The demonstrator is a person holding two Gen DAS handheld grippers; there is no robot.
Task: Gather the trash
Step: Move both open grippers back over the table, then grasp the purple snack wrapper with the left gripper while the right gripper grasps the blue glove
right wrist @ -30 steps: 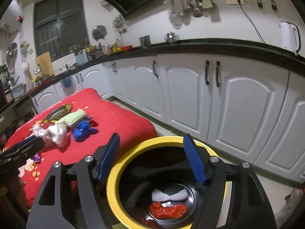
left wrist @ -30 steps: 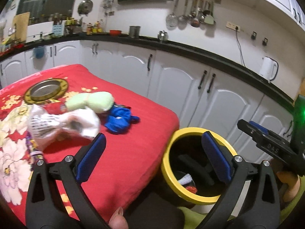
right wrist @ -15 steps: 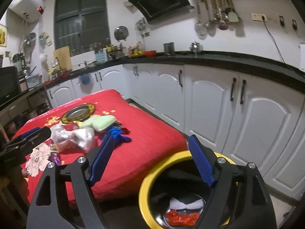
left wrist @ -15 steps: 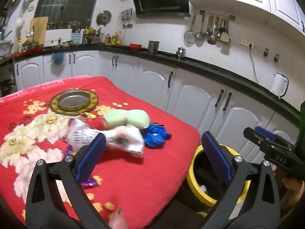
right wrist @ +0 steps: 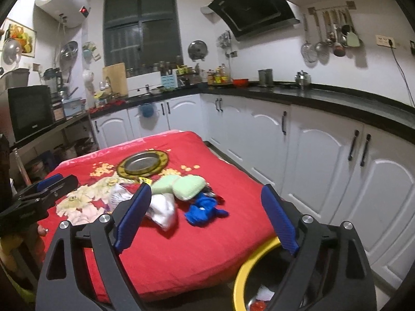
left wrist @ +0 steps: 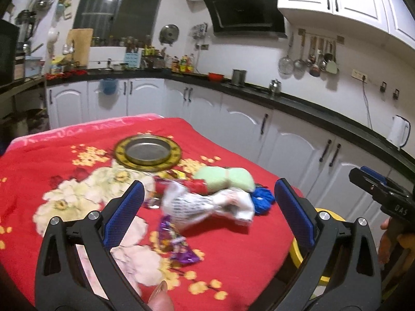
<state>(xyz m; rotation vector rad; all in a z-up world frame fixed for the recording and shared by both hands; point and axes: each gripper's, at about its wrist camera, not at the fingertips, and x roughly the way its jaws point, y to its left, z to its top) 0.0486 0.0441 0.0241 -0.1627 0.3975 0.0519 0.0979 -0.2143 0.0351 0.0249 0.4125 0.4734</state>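
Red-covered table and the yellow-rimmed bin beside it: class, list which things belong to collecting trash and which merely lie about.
Job:
white wrapper
purple wrapper
blue scrap
green sponges
yellow-rimmed bin

Lying about:
metal plate
kettle
hanging utensils

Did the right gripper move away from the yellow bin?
Yes. The right gripper has lifted and swung left toward the red table. The bin, earlier between its jaws, now sits low at the right. The jaws are opening, empty.
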